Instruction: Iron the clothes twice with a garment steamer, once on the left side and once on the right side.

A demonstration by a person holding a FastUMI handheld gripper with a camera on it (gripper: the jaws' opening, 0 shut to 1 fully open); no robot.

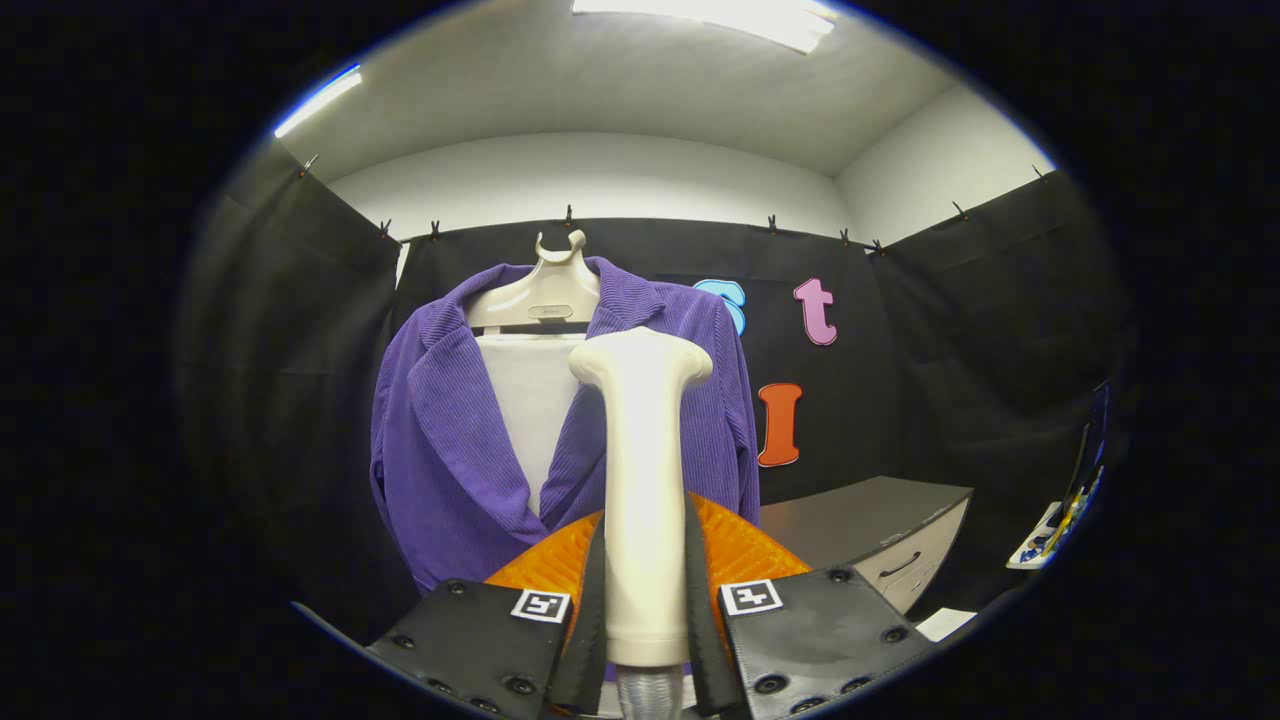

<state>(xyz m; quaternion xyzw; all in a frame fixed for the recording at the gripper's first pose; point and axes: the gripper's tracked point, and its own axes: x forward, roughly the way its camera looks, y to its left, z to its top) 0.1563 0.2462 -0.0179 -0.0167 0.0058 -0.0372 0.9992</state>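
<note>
A purple corduroy jacket (pixel 440 440) hangs open on a cream hanger (pixel 545 290) against the black cloth wall, with a white panel (pixel 530 400) showing between its lapels. My gripper (pixel 645 600) is shut on the cream handle of the garment steamer (pixel 643 450), which stands upright between the fingers. The steamer's wide head (pixel 640 358) is level with the jacket's chest, in front of the right lapel; I cannot tell whether it touches the cloth. A clear hose end leaves the handle's bottom between the fingers.
A dark-topped cabinet (pixel 880 525) with a drawer handle stands to the right of the jacket, lower down. A screen or board (pixel 1085 470) leans at the far right. Black cloth walls close in on the left, back and right.
</note>
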